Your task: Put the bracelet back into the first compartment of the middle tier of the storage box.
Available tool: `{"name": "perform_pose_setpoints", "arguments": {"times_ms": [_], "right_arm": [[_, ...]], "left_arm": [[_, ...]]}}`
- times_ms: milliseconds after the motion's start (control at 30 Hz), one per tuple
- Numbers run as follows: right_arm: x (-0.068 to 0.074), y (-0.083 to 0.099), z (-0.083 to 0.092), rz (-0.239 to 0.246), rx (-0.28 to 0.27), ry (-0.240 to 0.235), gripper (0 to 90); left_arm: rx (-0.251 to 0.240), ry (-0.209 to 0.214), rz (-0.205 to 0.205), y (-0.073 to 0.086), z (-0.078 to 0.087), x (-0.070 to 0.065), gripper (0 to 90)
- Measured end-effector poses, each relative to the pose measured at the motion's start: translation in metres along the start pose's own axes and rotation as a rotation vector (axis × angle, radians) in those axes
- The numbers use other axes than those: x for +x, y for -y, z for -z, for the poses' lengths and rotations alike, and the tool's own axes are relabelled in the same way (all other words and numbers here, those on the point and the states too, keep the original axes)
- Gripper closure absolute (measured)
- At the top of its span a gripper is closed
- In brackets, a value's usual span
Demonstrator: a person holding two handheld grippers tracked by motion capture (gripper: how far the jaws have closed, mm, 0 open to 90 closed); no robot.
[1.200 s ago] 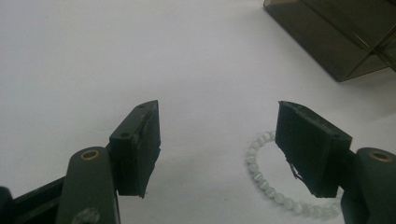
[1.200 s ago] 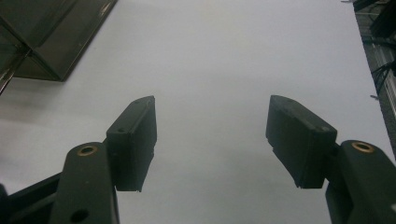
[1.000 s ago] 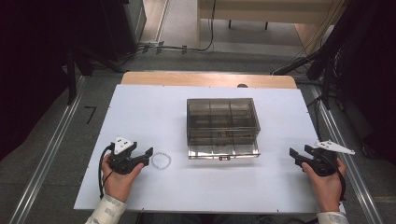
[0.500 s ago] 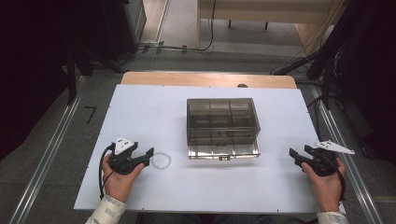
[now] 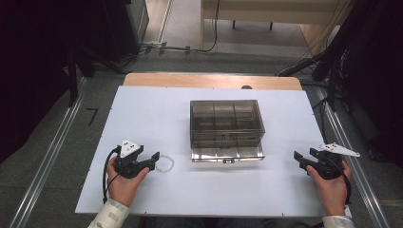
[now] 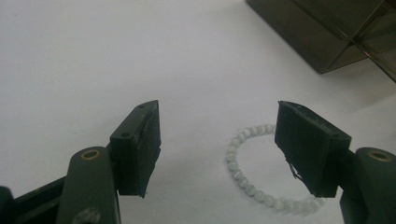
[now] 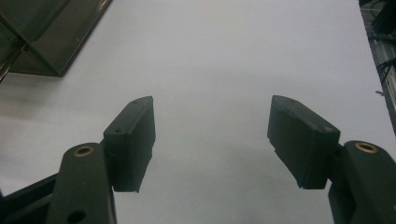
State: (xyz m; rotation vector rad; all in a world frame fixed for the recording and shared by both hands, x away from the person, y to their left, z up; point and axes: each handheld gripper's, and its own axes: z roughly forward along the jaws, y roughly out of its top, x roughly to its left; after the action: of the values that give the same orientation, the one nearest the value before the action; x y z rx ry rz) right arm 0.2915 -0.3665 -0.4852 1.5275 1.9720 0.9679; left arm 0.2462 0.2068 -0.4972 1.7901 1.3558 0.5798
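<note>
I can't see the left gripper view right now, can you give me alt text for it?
The left gripper holds its two black jaws wide apart just above a white bead bracelet lying on the white table, with nothing gripped. A corner of the smoky clear compartment box sits at the upper right.

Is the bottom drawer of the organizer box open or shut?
Open. In the high view the bottom drawer sticks out toward the person, past the front of the smoky organizer box; I see nothing in its compartments.
</note>
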Motion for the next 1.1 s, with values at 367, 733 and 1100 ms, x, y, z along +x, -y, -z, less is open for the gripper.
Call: {"name": "perform_pose_setpoints", "arguments": {"times_ms": [367,733,1100], "right_arm": [[0.0,0.0,-0.001,-0.004,0.013,0.0,30.6],[0.0,0.0,-0.001,-0.003,0.015,0.0,30.6],[0.0,0.001,-0.002,-0.003,0.022,-0.003,30.6]], "left_arm": [[-0.003,0.017,-0.016,-0.001,0.0,-0.004,32.9],[0.008,0.031,-0.028,-0.001,-0.001,-0.007,33.8],[0.019,0.051,-0.046,-0.001,-0.004,-0.012,34.9]]}}
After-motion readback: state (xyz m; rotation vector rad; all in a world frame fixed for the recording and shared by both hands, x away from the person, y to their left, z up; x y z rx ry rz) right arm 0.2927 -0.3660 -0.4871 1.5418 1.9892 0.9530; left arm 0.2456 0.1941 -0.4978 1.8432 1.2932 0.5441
